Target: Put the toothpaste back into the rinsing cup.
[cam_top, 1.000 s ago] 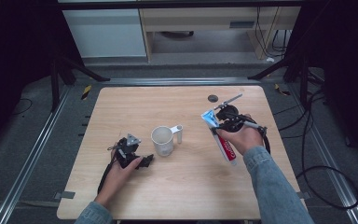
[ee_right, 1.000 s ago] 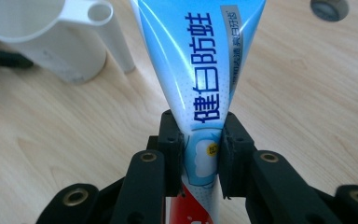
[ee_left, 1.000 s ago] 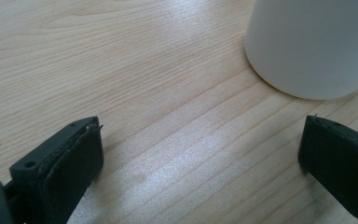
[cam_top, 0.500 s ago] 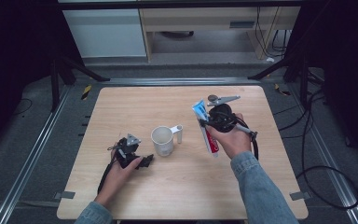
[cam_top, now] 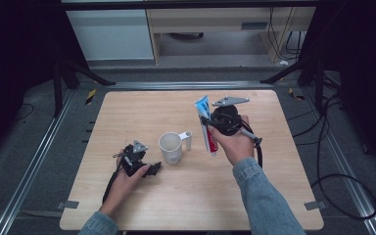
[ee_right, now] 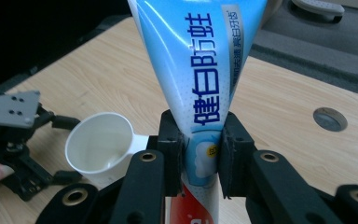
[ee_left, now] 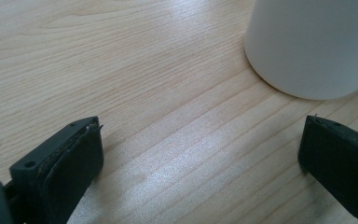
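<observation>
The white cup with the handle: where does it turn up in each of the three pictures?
High view: the white cup stands at the table's middle, between both hands.
Left gripper view: its round wall is at the upper right, beyond the open jaws.
Right gripper view: it sits lower left, beside the toothpaste tube clamped in the jaws.
Shared landmark: the wooden table.

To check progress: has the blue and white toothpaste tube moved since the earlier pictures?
Yes. The blue and white toothpaste tube, clamped in the right gripper, has shifted left, closer to the unmoved white plastic cup.
</observation>
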A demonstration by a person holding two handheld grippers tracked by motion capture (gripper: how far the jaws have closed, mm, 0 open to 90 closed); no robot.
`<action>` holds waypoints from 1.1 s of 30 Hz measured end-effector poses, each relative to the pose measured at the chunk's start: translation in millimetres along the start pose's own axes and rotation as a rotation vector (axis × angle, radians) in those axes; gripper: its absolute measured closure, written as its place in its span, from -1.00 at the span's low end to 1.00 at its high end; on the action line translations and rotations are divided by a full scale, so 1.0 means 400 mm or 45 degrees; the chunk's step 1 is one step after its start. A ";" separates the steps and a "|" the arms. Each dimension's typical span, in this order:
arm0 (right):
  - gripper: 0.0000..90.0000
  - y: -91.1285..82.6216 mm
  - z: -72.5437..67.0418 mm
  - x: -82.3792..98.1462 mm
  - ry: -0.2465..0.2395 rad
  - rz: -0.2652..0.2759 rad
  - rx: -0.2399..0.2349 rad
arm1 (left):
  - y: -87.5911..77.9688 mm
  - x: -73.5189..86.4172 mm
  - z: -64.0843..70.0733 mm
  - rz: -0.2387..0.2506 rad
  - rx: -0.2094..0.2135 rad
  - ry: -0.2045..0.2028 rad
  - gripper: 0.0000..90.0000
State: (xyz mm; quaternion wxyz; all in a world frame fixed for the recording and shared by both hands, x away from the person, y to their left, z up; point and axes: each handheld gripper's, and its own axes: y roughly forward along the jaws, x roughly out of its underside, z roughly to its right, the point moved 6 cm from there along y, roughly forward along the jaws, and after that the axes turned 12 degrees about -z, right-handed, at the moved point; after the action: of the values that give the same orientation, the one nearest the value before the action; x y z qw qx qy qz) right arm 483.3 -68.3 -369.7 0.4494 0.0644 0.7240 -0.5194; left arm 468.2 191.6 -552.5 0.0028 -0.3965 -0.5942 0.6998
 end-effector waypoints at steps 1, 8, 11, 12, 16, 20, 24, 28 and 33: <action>0.64 -0.001 -0.002 -0.003 -0.001 0.005 0.005 | 0.000 0.000 0.000 0.000 0.000 0.000 -1.00; 0.63 -0.007 -0.017 -0.023 0.008 0.062 0.023 | 0.000 0.000 0.000 0.000 0.000 0.000 -1.00; 0.63 -0.007 -0.027 -0.026 0.001 0.068 0.024 | 0.000 0.000 0.000 0.000 0.000 0.000 -1.00; 0.63 -0.006 -0.031 -0.027 -0.008 0.072 0.029 | 0.000 0.000 0.000 0.000 0.000 0.000 -1.00; 0.63 -0.009 -0.040 -0.032 -0.014 0.093 0.036 | 0.000 0.000 0.000 0.000 0.000 0.000 -1.00; 0.63 -0.014 -0.052 -0.033 -0.012 0.115 0.060 | 0.000 0.000 0.000 0.000 0.000 -0.001 -1.00; 0.64 -0.014 -0.061 -0.036 -0.011 0.130 0.075 | 0.000 0.000 0.000 0.001 0.000 -0.001 -1.00; 0.63 -0.014 -0.075 -0.042 -0.004 0.158 0.087 | 0.000 0.000 0.000 0.001 0.000 -0.001 -1.00; 0.63 -0.014 -0.088 -0.047 -0.003 0.176 0.107 | 0.001 -0.001 0.000 0.002 0.000 -0.003 -1.00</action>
State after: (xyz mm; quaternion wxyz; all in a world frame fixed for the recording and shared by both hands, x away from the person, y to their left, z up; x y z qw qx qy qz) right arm 470.9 -35.3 -350.4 0.4819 0.1325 0.6949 -0.5171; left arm 468.6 191.3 -552.6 0.0015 -0.3961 -0.5939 0.7003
